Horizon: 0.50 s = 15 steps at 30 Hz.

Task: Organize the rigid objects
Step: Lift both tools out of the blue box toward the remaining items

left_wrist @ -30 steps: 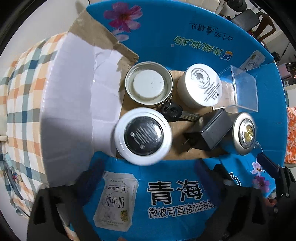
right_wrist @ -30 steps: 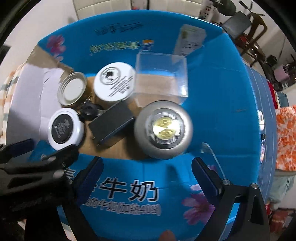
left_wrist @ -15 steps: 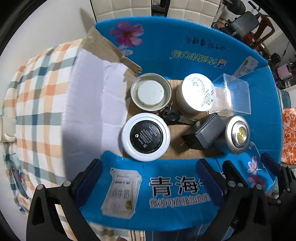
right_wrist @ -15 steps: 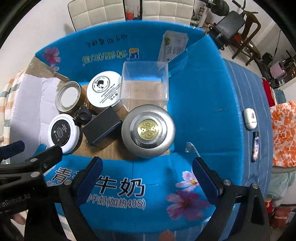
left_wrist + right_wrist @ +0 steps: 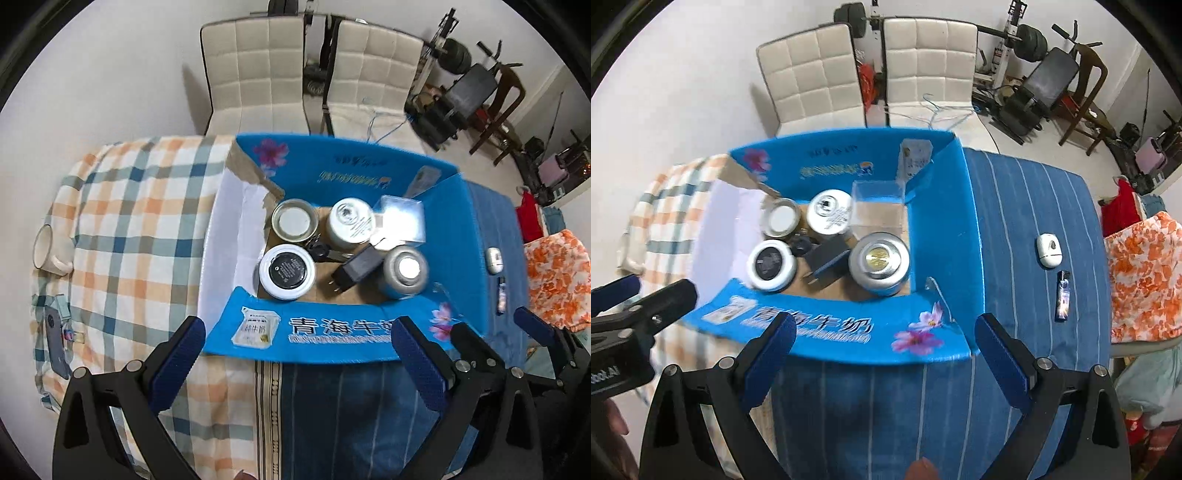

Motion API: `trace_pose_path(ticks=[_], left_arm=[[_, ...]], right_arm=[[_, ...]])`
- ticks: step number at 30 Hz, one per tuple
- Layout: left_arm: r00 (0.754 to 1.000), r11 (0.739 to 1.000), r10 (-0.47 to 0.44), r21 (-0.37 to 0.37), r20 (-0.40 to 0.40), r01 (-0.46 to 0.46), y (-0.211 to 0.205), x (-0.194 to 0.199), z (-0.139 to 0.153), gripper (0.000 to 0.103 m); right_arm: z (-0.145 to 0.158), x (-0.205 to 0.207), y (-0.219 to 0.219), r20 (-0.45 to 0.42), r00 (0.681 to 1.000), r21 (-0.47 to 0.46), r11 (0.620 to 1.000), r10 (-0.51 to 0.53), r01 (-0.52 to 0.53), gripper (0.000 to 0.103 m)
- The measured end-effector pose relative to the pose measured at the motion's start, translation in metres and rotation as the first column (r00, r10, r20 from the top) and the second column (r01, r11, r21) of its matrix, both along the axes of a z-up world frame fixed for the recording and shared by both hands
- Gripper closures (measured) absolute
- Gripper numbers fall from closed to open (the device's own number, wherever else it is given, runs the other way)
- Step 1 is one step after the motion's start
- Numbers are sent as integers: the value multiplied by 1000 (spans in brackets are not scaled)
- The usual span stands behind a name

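Note:
A blue cardboard box (image 5: pixel 447 236) (image 5: pixel 938 221) stands open on the table. Inside it sit a white jar with a black lid (image 5: pixel 287 271) (image 5: pixel 771 264), an open tin (image 5: pixel 294 220) (image 5: pixel 780 217), a white tub (image 5: pixel 351 223) (image 5: pixel 829 211), a clear plastic box (image 5: pixel 400 218) (image 5: pixel 877 195), a black charger (image 5: pixel 357 266) (image 5: pixel 827 258), keys (image 5: pixel 320 252) and a silver round tin (image 5: pixel 404 271) (image 5: pixel 880 262). My left gripper (image 5: pixel 295 354) is open, above the box's near wall. My right gripper (image 5: pixel 884 349) is open too, holding nothing.
A white mug (image 5: pixel 50 249) and a dark phone (image 5: pixel 57 343) lie on the checked cloth at left. A white earbud case (image 5: pixel 1049 249) and a lighter (image 5: pixel 1062 295) lie on the striped blue cloth at right. Two white chairs (image 5: pixel 306 70) stand behind the table.
Both grippers have pulled back and up from the box, so the box and its contents look much smaller and the table and room have come into view.

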<state>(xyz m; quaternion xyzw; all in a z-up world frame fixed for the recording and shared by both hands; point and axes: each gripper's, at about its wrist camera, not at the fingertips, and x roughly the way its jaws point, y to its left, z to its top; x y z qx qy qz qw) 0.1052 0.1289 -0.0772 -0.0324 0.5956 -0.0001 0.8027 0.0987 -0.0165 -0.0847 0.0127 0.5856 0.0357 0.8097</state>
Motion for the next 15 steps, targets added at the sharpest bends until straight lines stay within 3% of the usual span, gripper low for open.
trace_pose_path(ticks=[8, 15], left_arm=[[996, 1000, -3, -9, 87, 4, -11, -29, 45, 0], [991, 1000, -8, -3, 132, 8, -33, -44, 69, 0]], right_arm=[[60, -34, -6, 79, 996, 49, 998, 44, -48, 4], [88, -53, -29, 108, 993, 99, 993, 54, -65, 4]])
